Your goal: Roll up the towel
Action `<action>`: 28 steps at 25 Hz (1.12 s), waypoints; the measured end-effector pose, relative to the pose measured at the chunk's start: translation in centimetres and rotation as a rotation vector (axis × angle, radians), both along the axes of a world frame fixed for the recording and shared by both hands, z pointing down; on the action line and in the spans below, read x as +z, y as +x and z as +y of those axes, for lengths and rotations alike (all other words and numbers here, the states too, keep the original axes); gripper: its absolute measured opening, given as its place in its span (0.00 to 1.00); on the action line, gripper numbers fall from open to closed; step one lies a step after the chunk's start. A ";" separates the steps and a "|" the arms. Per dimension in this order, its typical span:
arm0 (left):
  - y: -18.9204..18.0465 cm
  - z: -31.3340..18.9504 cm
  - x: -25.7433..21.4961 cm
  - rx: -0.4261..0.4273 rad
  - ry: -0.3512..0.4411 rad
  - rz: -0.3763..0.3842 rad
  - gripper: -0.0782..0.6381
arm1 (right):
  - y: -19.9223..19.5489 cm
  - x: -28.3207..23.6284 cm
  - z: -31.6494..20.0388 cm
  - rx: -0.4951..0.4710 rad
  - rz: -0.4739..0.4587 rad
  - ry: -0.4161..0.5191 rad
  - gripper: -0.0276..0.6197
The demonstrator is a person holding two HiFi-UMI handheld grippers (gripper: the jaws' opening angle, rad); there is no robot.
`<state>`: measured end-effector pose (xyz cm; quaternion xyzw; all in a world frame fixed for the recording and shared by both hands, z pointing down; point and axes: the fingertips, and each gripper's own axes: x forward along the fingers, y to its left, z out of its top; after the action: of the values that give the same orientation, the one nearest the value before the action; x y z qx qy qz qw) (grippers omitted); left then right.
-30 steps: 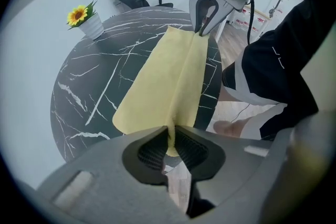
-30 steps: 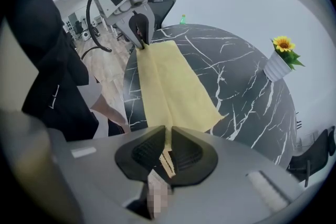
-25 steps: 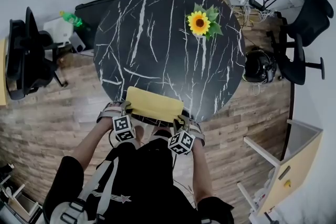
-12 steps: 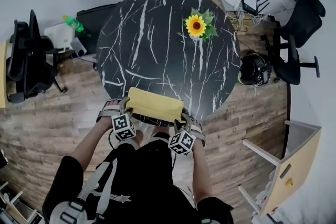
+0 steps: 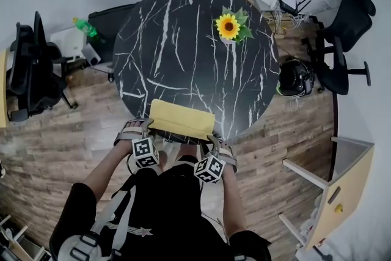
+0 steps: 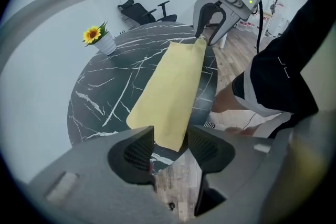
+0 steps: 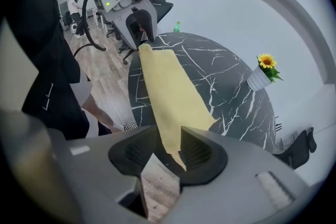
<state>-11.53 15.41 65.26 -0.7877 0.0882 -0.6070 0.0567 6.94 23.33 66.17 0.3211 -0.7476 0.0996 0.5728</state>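
- Standing at the near-left rim of the round black white-veined marble table [image 5: 183, 40], the left gripper [image 6: 170, 145] has its jaws apart. They have just been opening wide and then closing back a little. The towel's left end lies between them with neither pad pressing on it.
- The flat yellow rectangular cloth towel [image 5: 181, 120] lies spread as a strip along the near edge of the table, its near long side at or just past the rim. No roll shows yet.
- The right gripper [image 7: 167, 148], at the near-right rim of the table, also has its jaws apart, having just opened and eased inward. The towel's right corner sits between them, unclamped.
- Step in hand, as judged: taking hold of the near edge to start the first turn.
- Next move calls for both pairs of jaws to close on the near corners together. The edge is then turned over toward the table centre, with both ends kept level so the roll starts straight.
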 end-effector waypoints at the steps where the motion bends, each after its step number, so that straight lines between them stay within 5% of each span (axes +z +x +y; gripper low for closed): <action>1: 0.0 0.3 0.2 0.007 -0.003 -0.004 0.41 | -0.1 0.2 0.2 0.000 -0.002 -0.005 0.28; 13: -0.7 -0.2 2.7 0.036 -0.018 -0.072 0.37 | 0.2 2.2 -0.2 -0.007 0.006 -0.047 0.24; 28: -0.9 -0.2 2.5 0.077 0.025 -0.095 0.19 | 0.1 2.4 0.2 -0.025 0.002 -0.074 0.11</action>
<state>-12.40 15.19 67.78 -0.7599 0.0627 -0.6402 0.0938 7.05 23.54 68.52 0.2903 -0.7468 0.1196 0.5863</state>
